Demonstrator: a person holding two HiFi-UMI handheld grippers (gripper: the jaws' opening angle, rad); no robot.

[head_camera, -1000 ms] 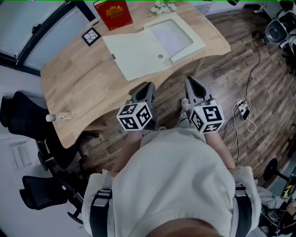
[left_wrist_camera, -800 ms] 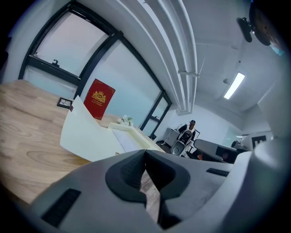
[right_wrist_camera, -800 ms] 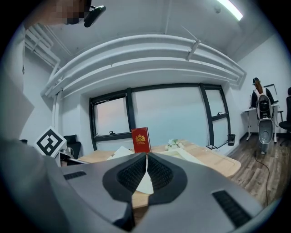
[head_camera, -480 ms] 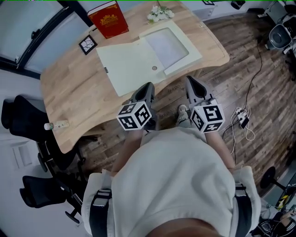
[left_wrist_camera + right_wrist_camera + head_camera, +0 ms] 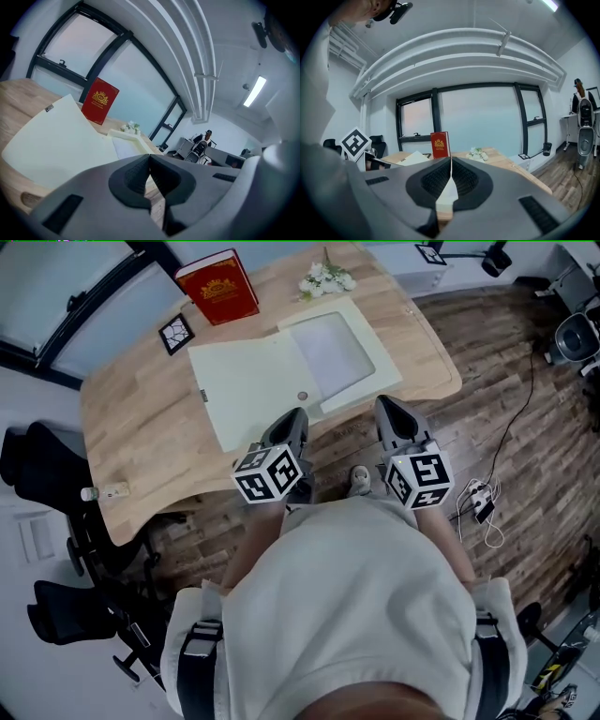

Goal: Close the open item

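A pale cream box lies open on the wooden table (image 5: 141,427). Its flat lid (image 5: 248,381) is spread to the left and its shallow tray (image 5: 333,348) sits to the right. The lid (image 5: 56,136) fills the left of the left gripper view. My left gripper (image 5: 292,418) hovers at the table's near edge, just short of the lid's corner, jaws shut on nothing (image 5: 150,161). My right gripper (image 5: 388,409) is held level beside it, over the floor near the tray's front edge, also shut and empty (image 5: 451,161).
A red book (image 5: 217,285) stands at the back of the table beside a small bunch of white flowers (image 5: 325,277). A black-and-white marker tile (image 5: 178,334) lies left of the lid. Black office chairs (image 5: 47,474) stand to the left, cables (image 5: 478,502) lie on the floor to the right.
The table and box have slid closer to both grippers in the head view. Both grippers keep the same side-by-side pose and stay shut.
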